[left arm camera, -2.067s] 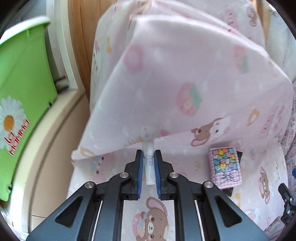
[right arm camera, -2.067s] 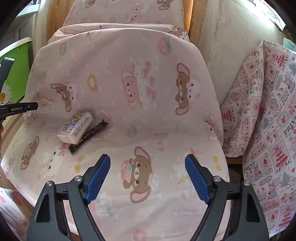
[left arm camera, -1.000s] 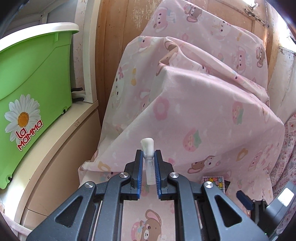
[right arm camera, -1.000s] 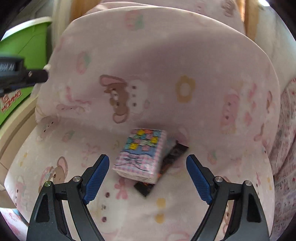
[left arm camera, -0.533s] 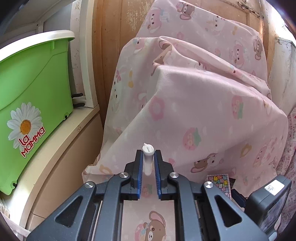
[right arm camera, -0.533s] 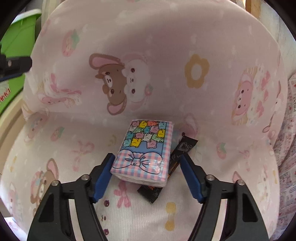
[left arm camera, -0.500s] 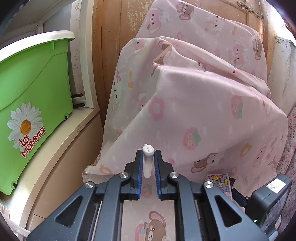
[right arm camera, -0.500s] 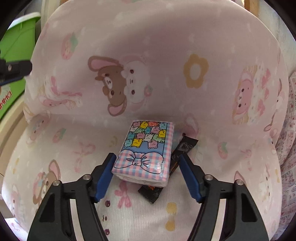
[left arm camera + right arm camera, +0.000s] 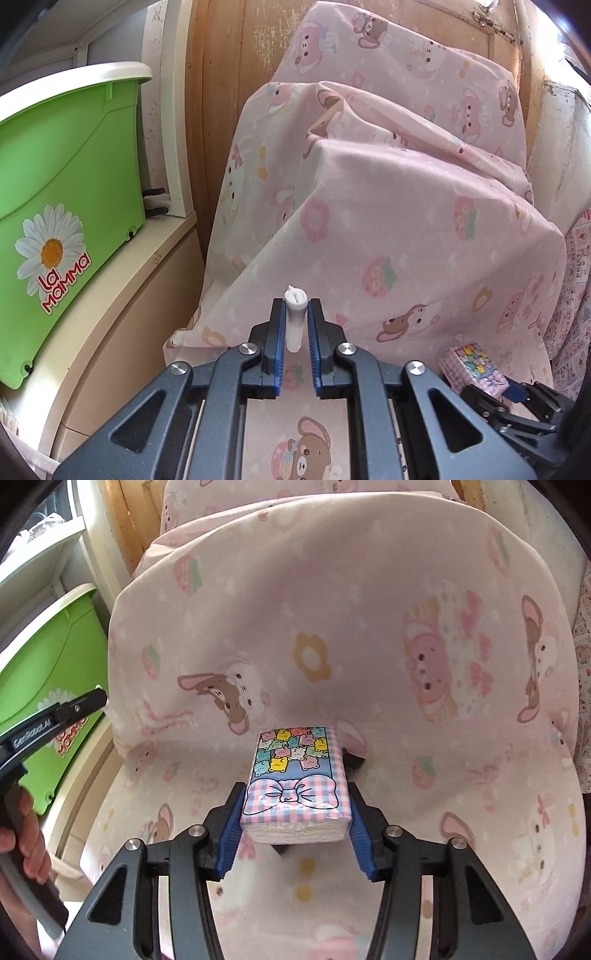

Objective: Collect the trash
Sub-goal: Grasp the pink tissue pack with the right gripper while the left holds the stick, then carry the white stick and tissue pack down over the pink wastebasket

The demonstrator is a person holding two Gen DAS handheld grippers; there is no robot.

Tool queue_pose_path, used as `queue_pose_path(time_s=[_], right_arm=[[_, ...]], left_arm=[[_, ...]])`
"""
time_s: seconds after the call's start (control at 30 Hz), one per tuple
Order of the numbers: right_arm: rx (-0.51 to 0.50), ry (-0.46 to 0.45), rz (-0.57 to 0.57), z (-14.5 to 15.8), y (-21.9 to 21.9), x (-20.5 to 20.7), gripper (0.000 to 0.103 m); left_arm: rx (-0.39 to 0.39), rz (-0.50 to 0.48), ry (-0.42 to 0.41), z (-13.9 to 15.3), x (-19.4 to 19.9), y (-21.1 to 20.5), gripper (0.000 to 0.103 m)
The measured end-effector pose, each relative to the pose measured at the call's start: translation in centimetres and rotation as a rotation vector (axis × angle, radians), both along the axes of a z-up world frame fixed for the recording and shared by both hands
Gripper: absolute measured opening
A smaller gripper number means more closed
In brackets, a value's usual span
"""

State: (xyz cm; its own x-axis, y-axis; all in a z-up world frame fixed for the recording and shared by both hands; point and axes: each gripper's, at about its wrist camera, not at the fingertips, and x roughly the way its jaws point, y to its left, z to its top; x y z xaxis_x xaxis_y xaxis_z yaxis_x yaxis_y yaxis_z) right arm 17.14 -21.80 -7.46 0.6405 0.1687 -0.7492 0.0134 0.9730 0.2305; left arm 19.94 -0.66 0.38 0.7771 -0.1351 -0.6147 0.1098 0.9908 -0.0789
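Tissue pack (image 9: 295, 782), pink-and-blue checked with a bow and small coloured bears on top, lying on the chair seat toward its back, clamped between the blue pads (image 9: 231, 830) of the right gripper (image 9: 293, 808), one pad against each long side. Seen from the left wrist as well (image 9: 474, 363), low at the right, with the right gripper's blue tip beside it. Under the pack's far right corner, a sliver of dark wrapper (image 9: 354, 762) showing, flat on the seat; whether touching the pack, hard to tell.

Small white plastic piece (image 9: 295, 317), upright, pinched between the blue pads (image 9: 280, 339) of the left gripper (image 9: 295, 332), top end poking just above the pads. Held above the front left part of the seat, apart from the pack. From the right wrist, left gripper (image 9: 55, 720) visible at the left edge, with a hand (image 9: 26, 834) wrapped round its handle.

Chair (image 9: 369, 627) draped entirely in pink cloth printed with bears, rabbits, flowers and strawberries; cloth hanging loose over the seat's left edge. Behind the chair back, a worn wooden panel (image 9: 218, 110). Left of the chair, a green plastic bin (image 9: 66, 177) with a white rim and a daisy sticker reading "La Mamma", standing on a cream cabinet (image 9: 122, 295). Right of the chair, another patterned cloth (image 9: 576, 266) in pink and white print.
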Motion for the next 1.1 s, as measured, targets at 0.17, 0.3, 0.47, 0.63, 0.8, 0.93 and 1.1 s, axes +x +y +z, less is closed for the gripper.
queue_pose_path(time_s=[0.17, 0.3, 0.47, 0.63, 0.8, 0.93, 1.1], right_arm=[[-0.054, 0.082, 0.012, -0.3, -1.4, -1.8, 0.054], [-0.091, 0.154, -0.025, -1.9, -2.6, -3.1, 0.054], [-0.134, 0.168, -0.032, -2.8, -2.5, -3.2, 0.059], [-0.102, 0.177, -0.079, -3.5, -2.7, -2.6, 0.062], [-0.097, 0.138, -0.088, -2.7, -3.4, -3.3, 0.053], [-0.107, 0.086, -0.064, -1.0, -3.8, -5.1, 0.053], [-0.092, 0.047, -0.041, 0.6, -3.4, -6.7, 0.053]], left_arm=[[0.011, -0.016, -0.009, 0.2, -0.4, -0.2, 0.011], [0.017, -0.024, -0.014, 0.3, -0.7, -0.3, 0.011], [0.031, -0.019, -0.018, 0.3, -0.9, -0.4, 0.011], [0.024, -0.024, -0.009, 0.1, -0.9, -0.4, 0.011], [-0.003, -0.044, 0.005, -0.2, -1.7, -0.5, 0.011], [-0.022, -0.072, 0.037, -0.8, -2.4, -0.9, 0.011], [-0.148, -0.140, 0.096, -1.3, -4.0, -0.7, 0.011]])
